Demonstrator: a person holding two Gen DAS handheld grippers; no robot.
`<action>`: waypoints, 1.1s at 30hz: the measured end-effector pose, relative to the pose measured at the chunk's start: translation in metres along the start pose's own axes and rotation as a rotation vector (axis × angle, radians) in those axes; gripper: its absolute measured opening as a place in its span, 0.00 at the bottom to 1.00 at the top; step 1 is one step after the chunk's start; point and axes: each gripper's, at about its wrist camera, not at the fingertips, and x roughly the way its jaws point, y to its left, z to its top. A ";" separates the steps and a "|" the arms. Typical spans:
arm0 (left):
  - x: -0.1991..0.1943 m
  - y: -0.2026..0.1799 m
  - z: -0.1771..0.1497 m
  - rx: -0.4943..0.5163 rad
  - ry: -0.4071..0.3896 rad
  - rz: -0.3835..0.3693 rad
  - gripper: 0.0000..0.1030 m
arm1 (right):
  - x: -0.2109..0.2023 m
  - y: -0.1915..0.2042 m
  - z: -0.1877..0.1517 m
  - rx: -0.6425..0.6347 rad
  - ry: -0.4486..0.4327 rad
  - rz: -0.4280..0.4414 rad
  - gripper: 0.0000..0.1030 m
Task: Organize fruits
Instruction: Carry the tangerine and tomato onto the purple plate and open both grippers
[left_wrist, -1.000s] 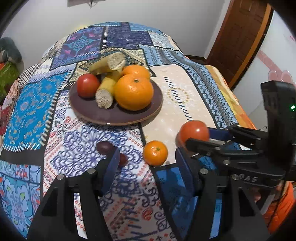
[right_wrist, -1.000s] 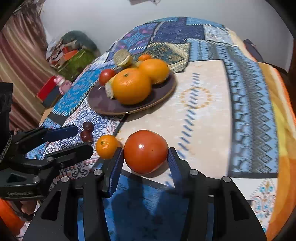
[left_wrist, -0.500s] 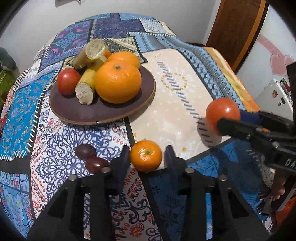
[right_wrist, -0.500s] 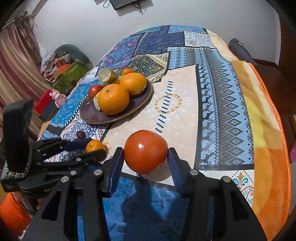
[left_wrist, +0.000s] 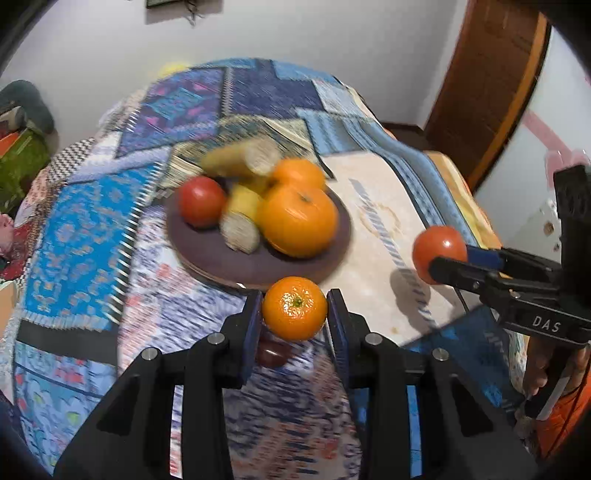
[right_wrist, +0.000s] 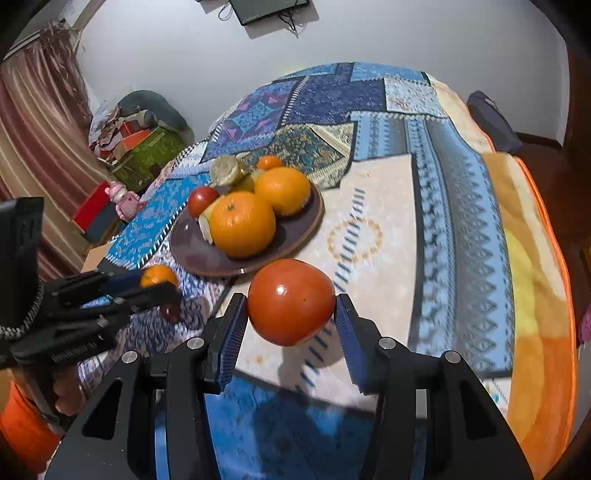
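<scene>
Between left gripper (left_wrist: 294, 308) pads, tangerine (left_wrist: 294, 308) stem-end faces camera

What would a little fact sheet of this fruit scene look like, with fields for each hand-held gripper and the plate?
left hand-held gripper: shut on small mandarin, lifted off the cloth
right hand-held gripper: shut on tomato, held above the cloth
plate: brown, holds two oranges, a small tomato, bananas
loose on cloth: dark red fruit below the left hand-held gripper
surface: patterned tablecloth
</scene>
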 end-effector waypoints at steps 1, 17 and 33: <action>-0.002 0.007 0.004 -0.008 -0.010 0.012 0.34 | 0.002 0.001 0.003 -0.007 -0.003 -0.002 0.44; 0.039 0.071 0.039 -0.071 0.013 0.098 0.34 | 0.065 0.002 0.059 -0.075 0.034 -0.047 0.44; 0.064 0.064 0.045 -0.033 0.028 0.084 0.34 | 0.086 -0.003 0.062 -0.105 0.084 -0.050 0.45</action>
